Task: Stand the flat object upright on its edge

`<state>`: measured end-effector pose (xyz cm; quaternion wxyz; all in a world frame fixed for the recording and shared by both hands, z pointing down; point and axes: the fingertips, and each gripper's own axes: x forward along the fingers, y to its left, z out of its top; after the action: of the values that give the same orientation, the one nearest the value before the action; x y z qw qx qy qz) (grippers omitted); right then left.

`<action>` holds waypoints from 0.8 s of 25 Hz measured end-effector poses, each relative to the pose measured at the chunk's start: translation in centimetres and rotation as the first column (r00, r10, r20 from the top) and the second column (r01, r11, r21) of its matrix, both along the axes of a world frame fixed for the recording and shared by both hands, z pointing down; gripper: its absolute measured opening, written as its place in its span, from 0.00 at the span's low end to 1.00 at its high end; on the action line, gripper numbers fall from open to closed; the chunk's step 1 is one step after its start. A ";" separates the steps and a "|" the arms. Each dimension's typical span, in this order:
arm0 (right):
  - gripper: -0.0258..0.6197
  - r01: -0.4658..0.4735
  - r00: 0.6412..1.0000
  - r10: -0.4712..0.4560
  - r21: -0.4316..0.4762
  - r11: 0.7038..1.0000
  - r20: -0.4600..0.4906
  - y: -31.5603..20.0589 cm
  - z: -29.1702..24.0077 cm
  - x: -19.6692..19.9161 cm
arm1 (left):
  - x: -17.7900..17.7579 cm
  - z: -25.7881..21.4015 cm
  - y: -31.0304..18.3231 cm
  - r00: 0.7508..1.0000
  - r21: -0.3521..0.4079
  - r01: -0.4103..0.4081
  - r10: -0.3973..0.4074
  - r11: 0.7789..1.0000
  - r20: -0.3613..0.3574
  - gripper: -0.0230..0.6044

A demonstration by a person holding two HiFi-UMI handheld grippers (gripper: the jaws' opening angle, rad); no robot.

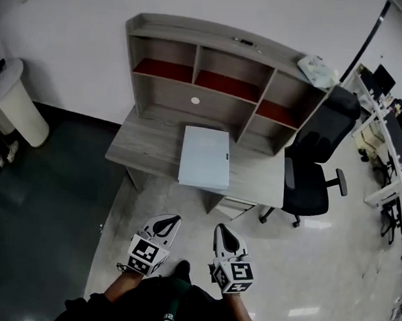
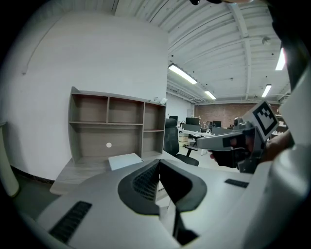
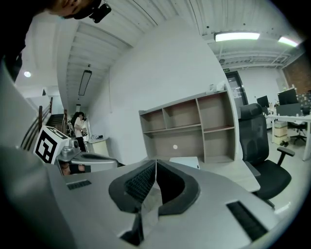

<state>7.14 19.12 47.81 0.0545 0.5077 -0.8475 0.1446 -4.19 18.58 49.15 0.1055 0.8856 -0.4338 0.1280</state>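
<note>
Open-plan office. Evidence: grey wooden desk (image 1: 147, 142) with shelved hutch (image 1: 216, 60) against a white wall; black swivel chair (image 1: 310, 179) off the desk's right edge; workstation rows with monitors (image 1: 390, 130); ceiling strip lights (image 2: 183, 74).

Grey wood desk (image 1: 145, 144) against a white wall, with a hutch (image 1: 197, 37) standing along its back edge. Hutch has three open compartments, red liners (image 1: 163, 69) on their shelves, and a white round dot (image 1: 195, 100) on the back panel below. A crumpled white item (image 1: 317, 71) sits on the hutch's top right corner. Drawer unit (image 1: 235, 207) under the desk's front right corner. Black office chair (image 1: 310, 179) just beside the desk's right edge. White bin (image 1: 12, 100) by the wall, well left of the desk. Workstations with monitors (image 1: 397, 137) far right. Strip lights (image 2: 183, 74) on the ceiling. A person (image 3: 78, 127) stands far off by the wall.
</note>
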 end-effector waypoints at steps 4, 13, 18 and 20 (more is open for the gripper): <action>0.09 0.028 1.000 -0.028 -0.010 1.000 0.005 -2.8 0.4 0.9 | 1.0 0.3 -2.6 1.000 0.001 0.010 -0.010 1.000 0.026 0.05; 0.09 0.062 0.998 -0.062 -0.034 0.997 0.015 -8.5 1.3 1.2 | 1.0 0.4 -7.9 0.997 -0.006 0.064 -0.063 0.998 0.034 0.05; 0.09 0.066 0.998 -0.066 -0.035 0.997 0.004 -12.4 1.8 0.6 | 0.2 -0.1 -12.3 0.997 0.007 0.077 -0.077 0.997 -0.002 0.05; 0.09 0.058 0.998 -0.058 -0.032 0.998 -0.002 -14.4 1.9 0.5 | -0.2 0.0 -14.5 0.997 0.007 0.081 -0.081 0.997 -0.017 0.05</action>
<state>7.68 4.72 49.68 0.0680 0.4822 -0.8594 0.1560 -4.41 4.12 49.19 0.1109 0.8688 -0.4688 0.1146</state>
